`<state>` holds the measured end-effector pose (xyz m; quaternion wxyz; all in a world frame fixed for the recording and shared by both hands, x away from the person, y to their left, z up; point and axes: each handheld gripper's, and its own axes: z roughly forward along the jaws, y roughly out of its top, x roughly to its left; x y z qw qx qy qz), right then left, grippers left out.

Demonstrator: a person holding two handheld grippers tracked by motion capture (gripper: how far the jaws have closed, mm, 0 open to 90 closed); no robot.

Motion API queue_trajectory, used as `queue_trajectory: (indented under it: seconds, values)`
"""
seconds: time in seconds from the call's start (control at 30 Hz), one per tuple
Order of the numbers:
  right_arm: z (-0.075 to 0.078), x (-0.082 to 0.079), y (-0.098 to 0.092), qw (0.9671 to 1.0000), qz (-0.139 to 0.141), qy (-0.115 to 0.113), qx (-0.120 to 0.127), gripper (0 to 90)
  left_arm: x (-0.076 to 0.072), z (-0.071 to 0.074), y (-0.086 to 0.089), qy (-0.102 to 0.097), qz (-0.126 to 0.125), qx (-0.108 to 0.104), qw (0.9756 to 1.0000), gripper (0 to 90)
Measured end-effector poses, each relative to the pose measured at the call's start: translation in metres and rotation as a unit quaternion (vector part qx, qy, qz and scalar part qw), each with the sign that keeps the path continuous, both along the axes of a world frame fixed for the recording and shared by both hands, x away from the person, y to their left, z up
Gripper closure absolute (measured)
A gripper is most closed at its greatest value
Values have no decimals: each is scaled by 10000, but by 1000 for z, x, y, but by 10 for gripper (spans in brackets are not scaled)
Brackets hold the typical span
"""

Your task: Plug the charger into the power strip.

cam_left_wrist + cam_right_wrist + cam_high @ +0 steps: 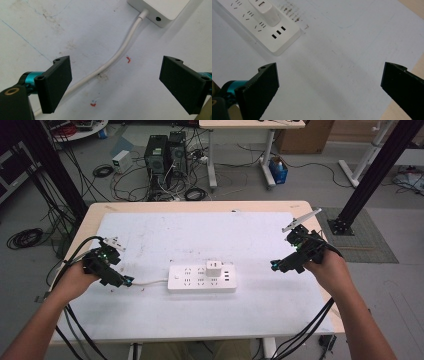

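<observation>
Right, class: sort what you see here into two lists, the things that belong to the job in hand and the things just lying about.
Belonging to the job:
- white plastic power strip
- white cube-shaped charger plugged into it
- white round cable of the strip
- left gripper, fingers open
- right gripper, fingers open

Lying about:
- two black computer towers on the floor
- blue box
- coiled black cables

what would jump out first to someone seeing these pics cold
A white power strip lies mid-table on a white sheet, with a small white charger plugged into its top. Its cord runs left toward the left gripper, while the right gripper sits off the strip's right end. Both are open, holding nothing.
</observation>
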<state>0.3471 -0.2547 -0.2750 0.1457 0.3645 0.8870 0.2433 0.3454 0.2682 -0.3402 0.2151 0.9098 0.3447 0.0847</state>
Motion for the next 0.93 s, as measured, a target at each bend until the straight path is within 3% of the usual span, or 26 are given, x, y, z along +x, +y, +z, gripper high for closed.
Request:
queue_trajectory:
  seconds: [0.93]
  values:
    - [-18, -2, -4, 9998, -73, 77, 144, 9, 1, -2, -7, -57, -43, -45, 10000, 110]
